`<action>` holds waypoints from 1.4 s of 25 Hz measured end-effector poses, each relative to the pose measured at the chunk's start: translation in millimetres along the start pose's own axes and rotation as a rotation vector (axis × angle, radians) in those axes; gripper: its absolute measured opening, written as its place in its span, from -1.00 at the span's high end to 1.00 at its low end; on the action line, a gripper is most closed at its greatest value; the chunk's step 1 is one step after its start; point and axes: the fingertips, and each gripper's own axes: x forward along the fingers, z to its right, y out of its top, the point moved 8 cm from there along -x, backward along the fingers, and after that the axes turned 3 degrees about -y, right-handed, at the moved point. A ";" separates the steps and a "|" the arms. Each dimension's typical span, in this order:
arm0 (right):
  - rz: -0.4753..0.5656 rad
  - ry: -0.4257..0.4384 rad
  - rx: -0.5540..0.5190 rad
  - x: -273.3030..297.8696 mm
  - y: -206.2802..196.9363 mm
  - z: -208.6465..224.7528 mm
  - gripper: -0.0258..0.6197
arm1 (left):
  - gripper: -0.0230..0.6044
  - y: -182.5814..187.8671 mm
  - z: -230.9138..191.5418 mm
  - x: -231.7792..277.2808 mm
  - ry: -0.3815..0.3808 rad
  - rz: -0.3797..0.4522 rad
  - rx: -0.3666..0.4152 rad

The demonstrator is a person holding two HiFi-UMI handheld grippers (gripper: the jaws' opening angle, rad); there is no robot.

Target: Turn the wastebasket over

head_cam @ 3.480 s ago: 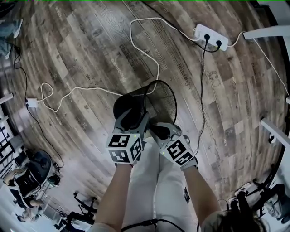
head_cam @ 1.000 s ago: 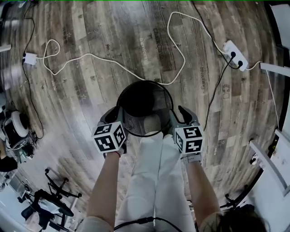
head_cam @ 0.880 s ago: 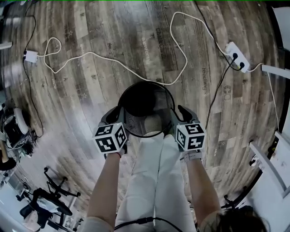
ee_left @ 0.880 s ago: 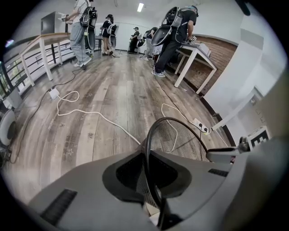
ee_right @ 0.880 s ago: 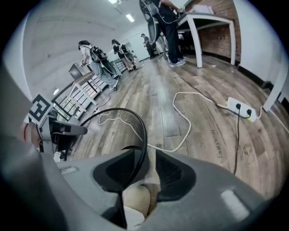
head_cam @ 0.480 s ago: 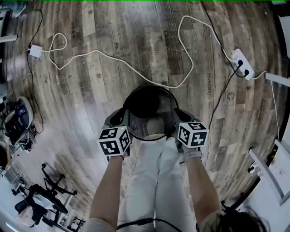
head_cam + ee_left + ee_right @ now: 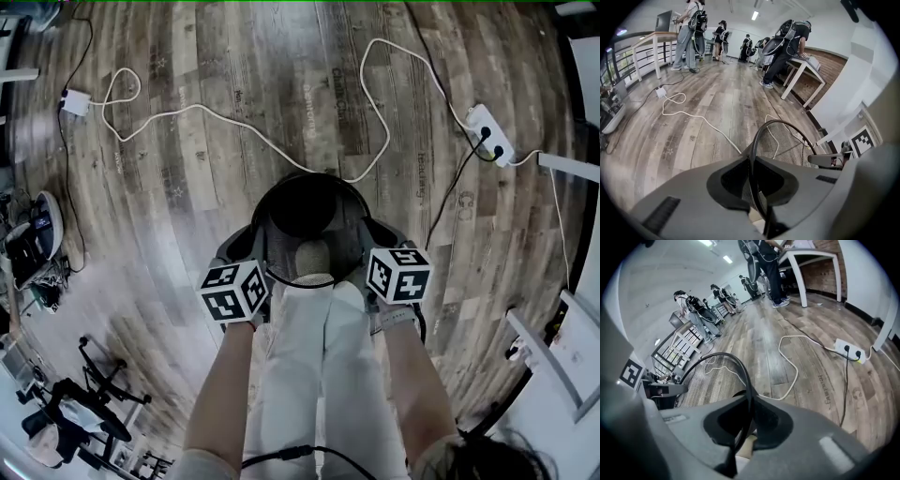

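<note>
A black wire-mesh wastebasket (image 7: 302,208) stands mouth up on the wooden floor, just in front of the person's feet. My left gripper (image 7: 247,247) is shut on the left side of its round rim (image 7: 783,123); in the left gripper view the rim runs straight through the jaws of the left gripper (image 7: 751,163). My right gripper (image 7: 368,236) holds the opposite side. Its jaws are closing, with the rim's black wire (image 7: 740,365) pinched between them where the right gripper (image 7: 747,405) meets it. The mesh wall (image 7: 707,378) curves away to the left.
A white cable (image 7: 234,127) winds over the floor behind the basket to a power strip (image 7: 489,134) with black plugs. A white adapter (image 7: 75,101) lies far left. White table legs (image 7: 567,167) stand right. Several people stand at tables (image 7: 693,28) far off.
The basket, earlier tilted with only the left gripper at it, now stands between both grippers. The right jaws, open beside the rim a second ago, have closed on it.
</note>
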 end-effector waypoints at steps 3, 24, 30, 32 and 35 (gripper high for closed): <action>0.017 -0.008 0.009 -22.2 5.4 2.5 0.87 | 0.83 7.8 16.4 -10.9 -0.013 0.017 0.013; 0.096 -0.054 0.048 -192.6 42.5 -37.7 0.86 | 0.83 59.4 104.1 -143.2 -0.078 0.068 0.047; 0.113 -0.054 0.037 -240.1 66.5 -54.4 0.86 | 0.83 82.7 125.4 -184.2 -0.107 0.080 0.064; 0.136 -0.054 0.030 -256.5 72.8 -59.8 0.86 | 0.83 89.4 132.1 -197.1 -0.116 0.094 0.063; 0.170 -0.060 0.028 -280.9 80.4 -69.2 0.86 | 0.83 99.5 142.3 -217.2 -0.126 0.117 0.058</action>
